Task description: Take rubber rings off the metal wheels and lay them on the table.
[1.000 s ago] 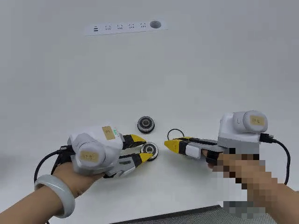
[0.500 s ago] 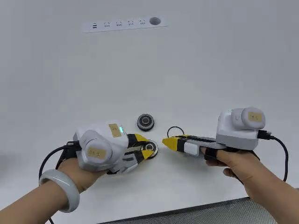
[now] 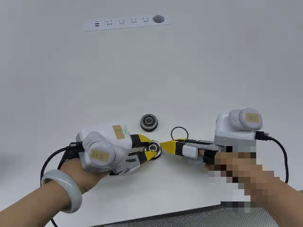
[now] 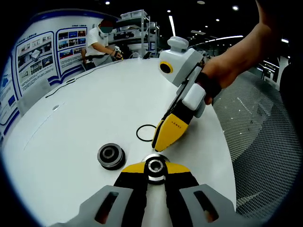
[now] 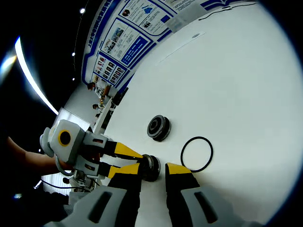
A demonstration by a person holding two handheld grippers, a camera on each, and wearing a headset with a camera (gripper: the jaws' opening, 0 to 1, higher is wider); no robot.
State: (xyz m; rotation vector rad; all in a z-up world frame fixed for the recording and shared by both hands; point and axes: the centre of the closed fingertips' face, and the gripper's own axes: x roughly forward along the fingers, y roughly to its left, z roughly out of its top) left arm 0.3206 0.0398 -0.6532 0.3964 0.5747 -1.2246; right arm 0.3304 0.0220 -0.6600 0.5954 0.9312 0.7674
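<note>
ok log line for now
left gripper shut on metal wheel | right gripper open, beside it | rubber ring lying loose | second wheel lying apart

One metal wheel [image 3: 152,151] is clamped; a second wheel [image 3: 148,122] and black ring [image 3: 179,133] lie flat.

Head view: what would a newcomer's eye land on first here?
The two yellow-tipped grippers meeting low in the picture: the left gripper is clamped on a metal wheel, and the right gripper points its open jaws at that wheel from the other side. Just behind them a loose rubber ring lies flat on the white table, with a second wheel to its left.
</note>
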